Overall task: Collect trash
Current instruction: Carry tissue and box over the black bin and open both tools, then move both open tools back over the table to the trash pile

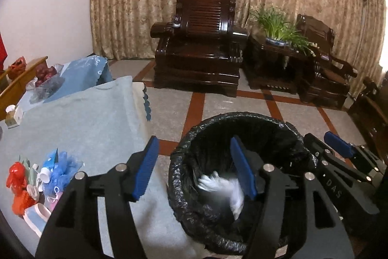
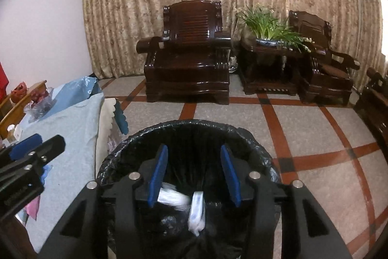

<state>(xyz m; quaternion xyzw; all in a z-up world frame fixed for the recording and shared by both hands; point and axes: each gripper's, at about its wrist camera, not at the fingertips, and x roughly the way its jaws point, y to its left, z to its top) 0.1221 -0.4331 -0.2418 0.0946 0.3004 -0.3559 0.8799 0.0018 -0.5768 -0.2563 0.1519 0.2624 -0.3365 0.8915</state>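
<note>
Tiled floor, bin point(image 2: 186, 135) lower centre. Both jaws spread, empty: left gripper point(image 1: 194, 169), right gripper point(image 2: 194, 174). 2 wrappers point(image 2: 196, 213) falling in. I'd hold over the rim until they settle.

bin mouth point(image 2: 189, 128): open from above | left: table edge point(image 2: 97, 137) close | right: bare floor point(image 2: 315, 132)

Bin point(image 2: 257, 154) w/ black liner on floor just beside table edge, upright, open. 2 white scraps inside, both motion-blurred: crumpled white wad point(image 1: 223, 186) at left, white wrapper point(image 2: 197, 213) w/ bluish print at centre, on end. More trash point(image 1: 38, 176) on table: red, blue, white bits, clumped.
</note>
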